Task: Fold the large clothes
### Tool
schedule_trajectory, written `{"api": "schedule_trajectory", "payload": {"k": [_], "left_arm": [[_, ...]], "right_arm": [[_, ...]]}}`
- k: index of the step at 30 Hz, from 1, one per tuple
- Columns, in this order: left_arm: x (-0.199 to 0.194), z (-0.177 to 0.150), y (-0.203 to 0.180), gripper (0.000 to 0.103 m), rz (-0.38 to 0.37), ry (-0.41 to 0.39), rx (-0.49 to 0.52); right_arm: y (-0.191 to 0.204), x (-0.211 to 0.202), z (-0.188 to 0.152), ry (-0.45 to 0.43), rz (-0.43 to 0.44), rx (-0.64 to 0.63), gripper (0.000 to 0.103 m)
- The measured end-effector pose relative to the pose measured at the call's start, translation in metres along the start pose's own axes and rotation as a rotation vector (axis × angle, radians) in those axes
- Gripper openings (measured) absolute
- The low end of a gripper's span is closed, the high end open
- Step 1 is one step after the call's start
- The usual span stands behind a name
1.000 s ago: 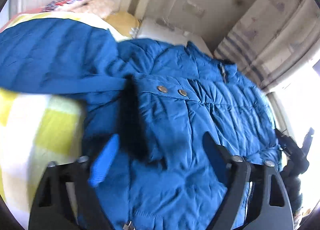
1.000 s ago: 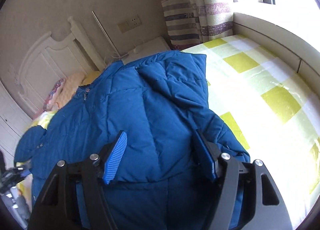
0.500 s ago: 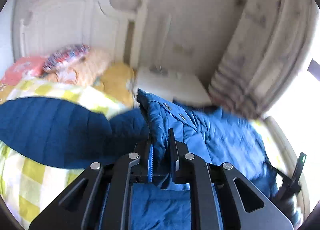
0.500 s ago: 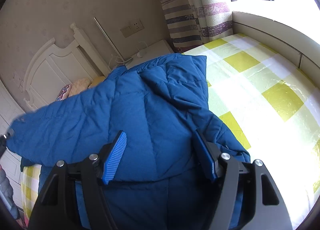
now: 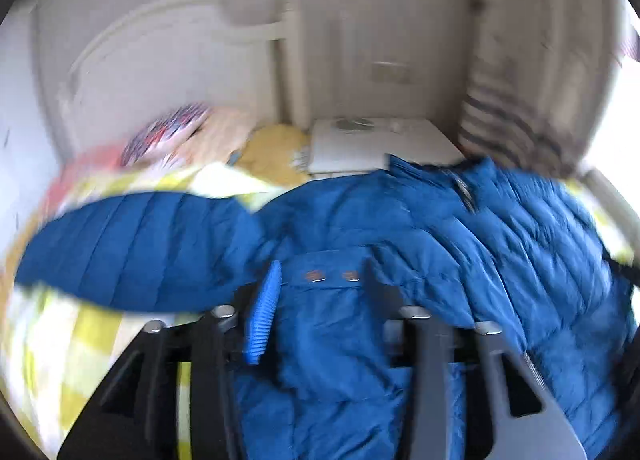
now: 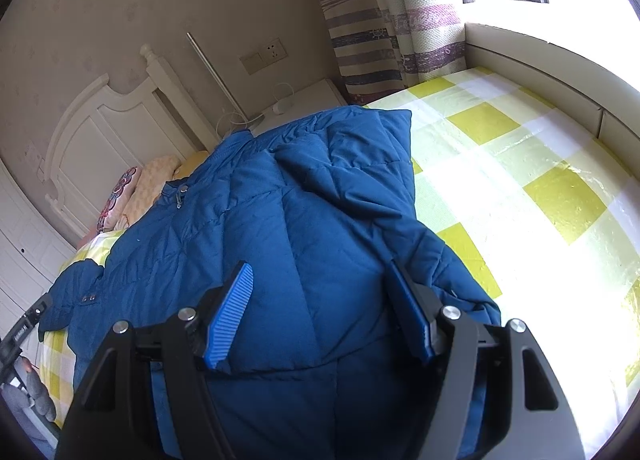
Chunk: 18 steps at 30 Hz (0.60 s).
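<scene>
We saw a big blue puffy jacket (image 6: 280, 220) lying across the bed (image 6: 520, 180), on its yellow and white checked cover, with its top end near the headboard (image 6: 100, 140) and one sleeve (image 5: 132, 244) lying out toward the bed's side edge. Our left gripper (image 5: 320, 300) had just been opening, and its jaws stood apart with a flap with two snaps (image 5: 332, 274) between them, not squeezed. Our right gripper (image 6: 320, 312) was open too, over the jacket's folded part.
</scene>
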<state>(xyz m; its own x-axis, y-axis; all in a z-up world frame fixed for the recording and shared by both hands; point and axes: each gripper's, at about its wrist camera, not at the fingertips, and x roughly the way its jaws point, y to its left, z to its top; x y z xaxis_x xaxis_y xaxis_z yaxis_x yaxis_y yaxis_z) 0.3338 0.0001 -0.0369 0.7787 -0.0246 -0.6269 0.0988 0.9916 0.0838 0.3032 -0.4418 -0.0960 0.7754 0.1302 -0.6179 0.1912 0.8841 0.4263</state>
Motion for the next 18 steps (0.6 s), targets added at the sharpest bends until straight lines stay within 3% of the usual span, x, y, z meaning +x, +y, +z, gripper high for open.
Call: {"api": "schedule_trajectory", "payload": {"k": [1,4,6,8,10,12,16,18], "left_arm": [[0.014,0.0,-0.008,0.067,-0.005,0.026,0.019],[0.065,-0.016,-0.016,0.069,-0.017,0.18,0.021],[0.082,-0.028,-0.018,0.074,-0.033,0.205,0.033],[0.084,-0.027,-0.014,0.094,-0.074,0.209,0.018],[0.086,-0.027,-0.013,0.095,-0.099,0.215,0.015],[0.088,-0.027,-0.015,0.095,-0.095,0.213,0.016],[0.088,-0.027,-0.019,0.096,-0.097,0.212,0.015],[0.085,-0.026,-0.02,0.096,-0.104,0.209,0.009]], "right_arm": [[0.0,0.0,0.0,0.001,-0.004,-0.003,0.068],[0.002,-0.001,-0.001,0.002,-0.015,-0.011,0.068],[0.003,-0.002,-0.001,0.004,-0.022,-0.016,0.068],[0.004,-0.002,-0.002,0.004,-0.032,-0.026,0.068],[0.006,-0.003,-0.002,-0.003,-0.053,-0.034,0.066],[0.015,-0.013,-0.005,-0.066,-0.148,-0.063,0.057],[0.06,-0.031,-0.016,-0.193,-0.188,-0.285,0.057],[0.084,-0.012,-0.023,-0.086,-0.171,-0.431,0.059]]}}
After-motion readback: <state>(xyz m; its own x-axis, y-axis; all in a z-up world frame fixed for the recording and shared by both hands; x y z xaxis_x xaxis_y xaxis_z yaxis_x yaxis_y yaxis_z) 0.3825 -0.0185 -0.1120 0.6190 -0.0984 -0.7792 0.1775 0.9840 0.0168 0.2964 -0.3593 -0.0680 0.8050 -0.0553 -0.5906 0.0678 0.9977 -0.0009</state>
